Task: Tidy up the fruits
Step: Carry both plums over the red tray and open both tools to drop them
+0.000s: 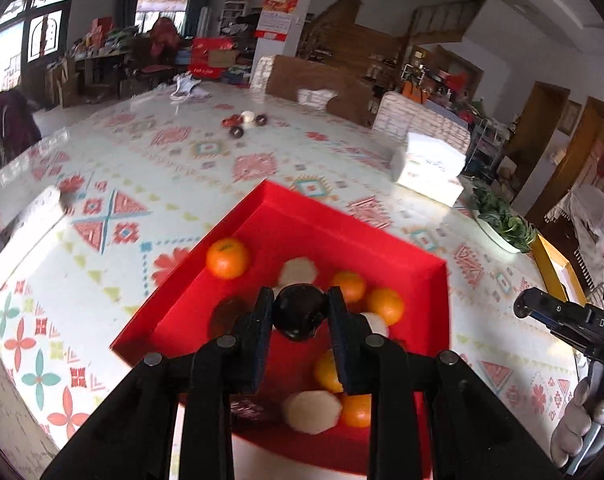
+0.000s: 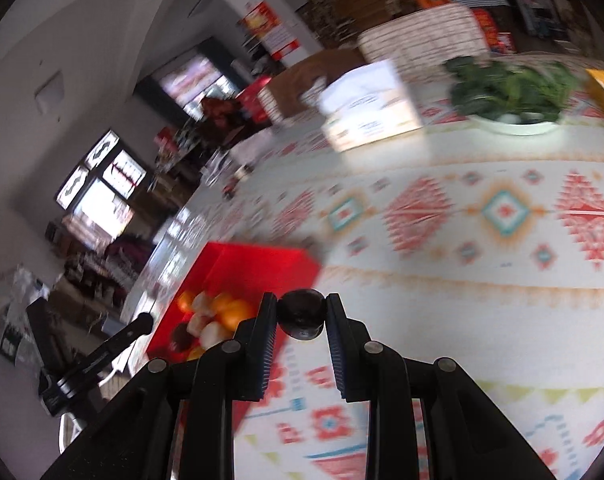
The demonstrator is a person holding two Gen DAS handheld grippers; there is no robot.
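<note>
Both grippers clamp small dark fruits, left gripper (image 1: 300, 312) above the red box (image 1: 413, 256), right gripper (image 2: 302, 314) over bare tabletop (image 2: 441, 280) right of it; an early release rolls that fruit (image 2: 302, 312) away.

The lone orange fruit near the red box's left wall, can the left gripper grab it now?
Probably not yet. The left gripper is shut on a dark round fruit, so its jaws are full. The orange fruit lies uncovered in the red box, so the way looks free afterwards.
</note>
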